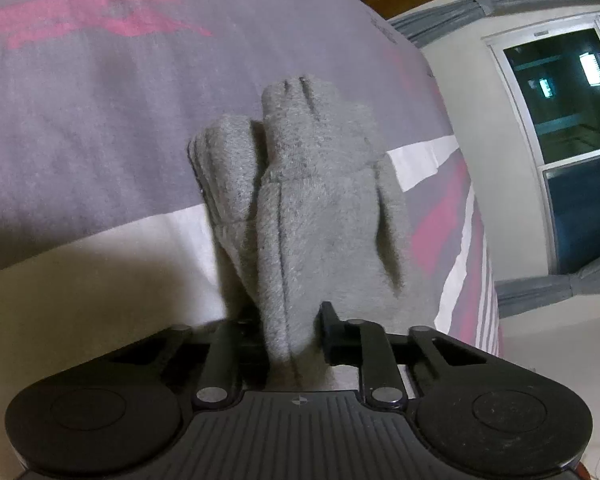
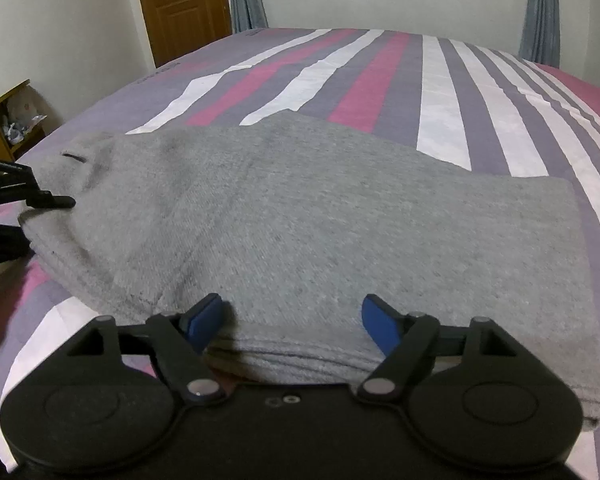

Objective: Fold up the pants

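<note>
Right wrist view: striped bed (image 2: 440, 92) carrying grey sweatpants (image 2: 320, 224), already doubled into several layers, near edge stacked just ahead of right hand-held gripper (image 2: 292, 320). Blue-padded jaws spread wide, gripping nothing. Left wrist view: left hand-held gripper (image 1: 292, 332) clamped on a bunched corner of those pants, lifted off the sheet. Risks, judged: thick bunch slipping from that narrow pinch; one-sided pull dragging the stack askew, since the right side stays unpinned; layers at the near edge fanning apart mid-fold.

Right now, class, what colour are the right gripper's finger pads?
Blue pads, clearest in the right wrist view.
</note>
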Motion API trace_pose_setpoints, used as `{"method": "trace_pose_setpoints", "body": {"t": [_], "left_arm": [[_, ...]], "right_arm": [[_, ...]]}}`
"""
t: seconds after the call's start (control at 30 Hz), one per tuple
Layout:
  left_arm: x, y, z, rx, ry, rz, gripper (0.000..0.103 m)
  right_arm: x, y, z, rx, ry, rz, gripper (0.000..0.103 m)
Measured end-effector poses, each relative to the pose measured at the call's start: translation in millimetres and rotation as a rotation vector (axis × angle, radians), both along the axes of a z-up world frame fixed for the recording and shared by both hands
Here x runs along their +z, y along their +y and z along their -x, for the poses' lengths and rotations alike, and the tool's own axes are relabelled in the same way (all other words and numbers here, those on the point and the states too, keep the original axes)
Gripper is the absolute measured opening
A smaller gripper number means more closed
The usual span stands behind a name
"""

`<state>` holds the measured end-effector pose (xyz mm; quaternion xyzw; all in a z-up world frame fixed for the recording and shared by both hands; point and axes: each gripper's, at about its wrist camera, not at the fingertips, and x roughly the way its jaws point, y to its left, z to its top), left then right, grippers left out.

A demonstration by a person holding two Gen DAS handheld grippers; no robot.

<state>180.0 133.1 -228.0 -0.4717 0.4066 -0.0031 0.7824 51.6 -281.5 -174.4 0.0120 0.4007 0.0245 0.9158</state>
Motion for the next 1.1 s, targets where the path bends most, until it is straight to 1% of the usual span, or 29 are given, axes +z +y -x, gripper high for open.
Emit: {"method": "trace_pose_setpoints", "body": {"t": [0.03, 0.07, 0.1, 0.13, 0.2, 0.23, 0.27, 0.33, 0.37, 0.4, 0.43, 0.5, 0.57, 0.63, 0.67, 0.73, 0.8, 0.87, 0.93, 1.0, 1.03, 1.1], "left_arm": [[7.7, -0.4, 3.9, -0.007, -0.019, -0.02, 0.016], [21.2, -5.8, 6.1, -0.028, -0.06, -0.061, 0.015], [33.9, -11.8, 5.3, -0.055, -0.097, -0.1, 0.015], [51.4, -21.3, 5.3, -0.098, -0.148, -0.151, 0.015], [80.5, -37.4, 7.8, -0.167, -0.236, -0.211, 0.015], [94.9, -48.7, 7.5, -0.204, -0.279, -0.244, 0.015], [108.2, -62.4, 7.6, -0.247, -0.319, -0.275, 0.015], [129.0, -94.1, 7.7, -0.335, -0.385, -0.326, 0.015], [135.9, -108.5, 9.9, -0.373, -0.413, -0.348, 0.015], [141.8, -126.1, 11.9, -0.416, -0.438, -0.365, 0.015], [146.5, -148.2, 15.6, -0.476, -0.465, -0.389, 0.015], [149.6, -190.0, 24.7, -0.585, -0.502, -0.429, 0.015], [145.2, -232.9, 36.5, -0.712, -0.508, -0.439, 0.015], [134.9, -268.1, 49.5, -0.816, -0.495, -0.464, 0.015], [124.2, -288.6, 55.9, -0.875, -0.468, -0.488, 0.016], [107.1, -310.5, 76.0, -0.936, -0.443, -0.557, 0.018], [101.1, -321.8, 86.7, -0.968, -0.441, -0.625, 0.02], [104.0, -330.0, 95.6, -0.982, -0.455, -0.683, 0.021], [111.2, -326.7, 97.4, -0.981, -0.453, -0.683, 0.021], [119.5, -320.8, 93.7, -0.965, -0.436, -0.647, 0.021], [123.4, -320.0, 96.3, -0.962, -0.441, -0.651, 0.021], [128.8, -327.8, 101.2, -0.972, -0.46, -0.689, 0.021]], "right_arm": [[1.7, 0.5, -0.7, 0.003, 0.004, 0.004, 0.078], [4.6, 1.0, -1.3, 0.008, 0.007, 0.011, 0.077], [8.3, 1.4, -1.2, 0.008, -0.002, 0.02, 0.071], [11.3, 1.3, -0.5, 0.002, -0.02, 0.031, 0.07], [12.2, -2.6, 0.6, -0.041, -0.039, 0.045, 0.07], [7.1, -5.2, -0.5, -0.05, -0.019, 0.047, 0.07], [1.1, -6.3, -1.2, -0.035, -0.006, 0.052, 0.072], [2.8, -5.3, -4.4, -0.009, 0.018, 0.067, 0.072], [7.9, -10.3, -6.5, -0.016, 0.03, 0.029, 0.072], [12.0, -16.4, -5.8, -0.027, 0.024, -0.015, 0.068], [16.5, -24.7, -2.3, -0.054, 0.006, -0.058, 0.068], [21.8, -40.5, 7.9, -0.114, -0.021, -0.097, 0.068], [26.1, -59.9, 21.0, -0.158, -0.038, -0.136, 0.068], [29.7, -76.8, 33.9, -0.209, -0.056, -0.158, 0.07], [30.9, -87.2, 41.5, -0.231, -0.059, -0.174, 0.07], [33.3, -107.7, 56.1, -0.265, -0.07, -0.21, 0.07], [36.1, -123.6, 67.5, -0.286, -0.082, -0.239, 0.071], [36.8, -133.6, 72.8, -0.302, -0.093, -0.274, 0.074], [37.7, -140.8, 74.2, -0.309, -0.105, -0.302, 0.074], [40.2, -144.0, 74.0, -0.315, -0.117, -0.322, 0.074], [41.1, -144.6, 73.5, -0.315, -0.124, -0.336, 0.074], [42.6, -145.1, 70.2, -0.31, -0.129, -0.35, 0.076]]}}
